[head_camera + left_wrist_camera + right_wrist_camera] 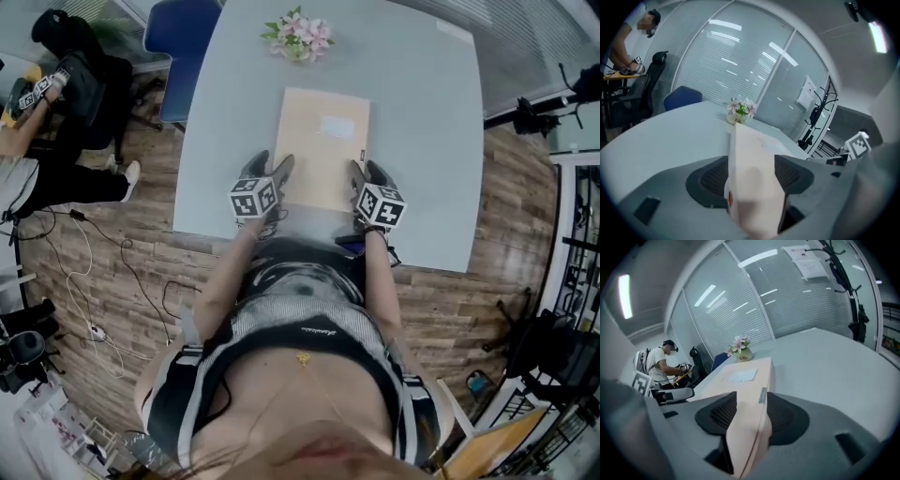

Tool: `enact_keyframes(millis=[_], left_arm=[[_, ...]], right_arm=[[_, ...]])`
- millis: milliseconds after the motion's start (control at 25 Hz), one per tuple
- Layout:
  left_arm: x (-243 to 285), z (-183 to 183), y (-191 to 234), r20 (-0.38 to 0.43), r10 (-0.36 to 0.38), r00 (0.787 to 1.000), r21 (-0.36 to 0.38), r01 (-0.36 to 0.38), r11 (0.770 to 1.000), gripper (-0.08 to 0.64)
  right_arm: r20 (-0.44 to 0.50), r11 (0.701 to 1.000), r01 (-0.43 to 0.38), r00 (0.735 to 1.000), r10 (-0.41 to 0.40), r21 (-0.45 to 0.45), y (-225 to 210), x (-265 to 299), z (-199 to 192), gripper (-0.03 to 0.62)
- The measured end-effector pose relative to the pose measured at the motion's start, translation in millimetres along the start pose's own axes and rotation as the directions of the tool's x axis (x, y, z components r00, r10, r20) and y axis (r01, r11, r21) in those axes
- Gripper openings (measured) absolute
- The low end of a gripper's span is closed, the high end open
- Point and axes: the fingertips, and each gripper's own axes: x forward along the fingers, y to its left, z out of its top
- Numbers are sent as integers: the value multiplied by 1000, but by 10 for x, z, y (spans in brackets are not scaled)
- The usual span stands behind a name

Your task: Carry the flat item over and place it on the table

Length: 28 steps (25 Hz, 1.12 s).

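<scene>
A flat beige cardboard box (pixel 323 145) with a white label lies on the pale grey table (pixel 422 141), its near edge towards me. My left gripper (pixel 272 167) holds the near left corner, and my right gripper (pixel 367 171) holds the near right corner. In the left gripper view the box (pixel 750 154) fills the gap between the dark pads of the left gripper (pixel 751 176). In the right gripper view the box's edge (pixel 754 380) sits between the pads of the right gripper (pixel 752 411), which touch it on both sides.
A small pot of pink flowers (pixel 298 37) stands at the table's far edge, just beyond the box. A blue chair (pixel 183 37) is at the far left corner. A person (pixel 56 84) sits at a desk to the left. Cables (pixel 103 272) lie on the wooden floor.
</scene>
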Motion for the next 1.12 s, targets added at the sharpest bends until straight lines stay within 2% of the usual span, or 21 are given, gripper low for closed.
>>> enact_keyframes(millis=[80, 160, 200, 320, 440, 520, 640, 760, 920, 1120], left_arm=[[-96, 121, -113, 39, -16, 999, 48, 14, 999, 292], [-178, 200, -252, 54, -33, 998, 104, 28, 994, 119], [-209, 225, -326, 58, -47, 997, 125, 39, 991, 100], [-266, 262, -515, 63, -91, 994, 128, 82, 988, 79], [-333, 297, -697, 67, -147, 987, 95, 141, 985, 43], [-388, 324, -856, 57, -188, 980, 105, 181, 978, 32], [-455, 379, -1086, 28, -229, 973, 154, 222, 963, 20], [-552, 493, -1306, 32, -271, 962, 186, 260, 947, 15], [-692, 754, -1568, 82, -310, 947, 259, 280, 924, 15], [-941, 1194, -1952, 173, -374, 911, 377, 290, 880, 15]], right_arm=[[46, 997, -4, 999, 8, -77, 75, -128, 175, 181], [81, 990, -11, 996, 23, -141, 166, -246, 339, 172], [90, 985, -14, 995, 30, -170, 214, -295, 403, 169], [94, 971, -25, 994, 49, -237, 350, -403, 529, 144], [103, 964, -47, 992, 76, -261, 498, -499, 601, 92], [106, 959, -66, 989, 99, -276, 601, -567, 632, 78], [106, 946, -108, 984, 146, -305, 771, -659, 691, 47], [126, 934, -142, 973, 192, -327, 949, -796, 795, 23], [177, 917, -176, 951, 252, -359, 1167, -1008, 992, 10], [242, 900, -193, 922, 303, -391, 1370, -1289, 1281, 5]])
